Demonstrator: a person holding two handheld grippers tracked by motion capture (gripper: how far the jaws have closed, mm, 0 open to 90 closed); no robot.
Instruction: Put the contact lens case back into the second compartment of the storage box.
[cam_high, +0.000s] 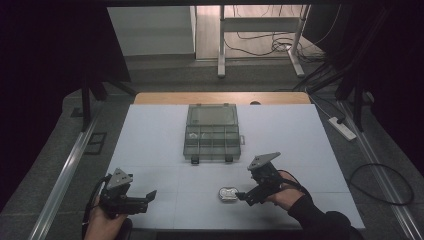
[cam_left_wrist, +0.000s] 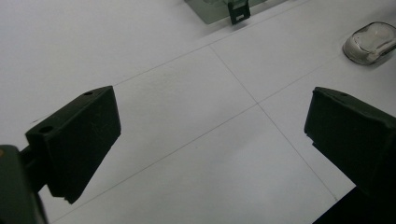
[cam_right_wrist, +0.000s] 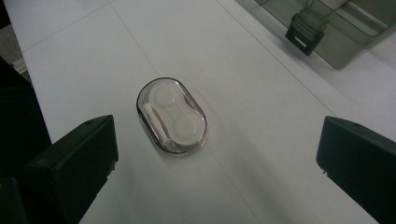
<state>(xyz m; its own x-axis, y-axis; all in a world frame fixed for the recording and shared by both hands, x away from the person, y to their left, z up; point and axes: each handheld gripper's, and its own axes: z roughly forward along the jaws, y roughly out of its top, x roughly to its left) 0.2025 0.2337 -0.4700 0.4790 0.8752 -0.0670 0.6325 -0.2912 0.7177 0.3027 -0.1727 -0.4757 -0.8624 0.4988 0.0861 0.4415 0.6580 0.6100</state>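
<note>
Two grippers released | right gripper (cam_right_wrist: 217, 158) nearing oval case (cam_right_wrist: 171, 115) on surface (cam_high: 150, 145) | left gripper (cam_left_wrist: 210, 140) idle | next: straddle, clench.

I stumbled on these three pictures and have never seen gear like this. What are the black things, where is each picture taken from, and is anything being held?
A person sits at a white table with a hand-held grasping tool in each hand: the left tool and the right tool. One picture looks down from above; the other two come from cameras riding on each tool, so the black blocks at their bottom edges are that tool's own jaws. On the table lie an open compartment box and a small clear oval case. Both tools are open and hold nothing; the right one points at the case.
</note>
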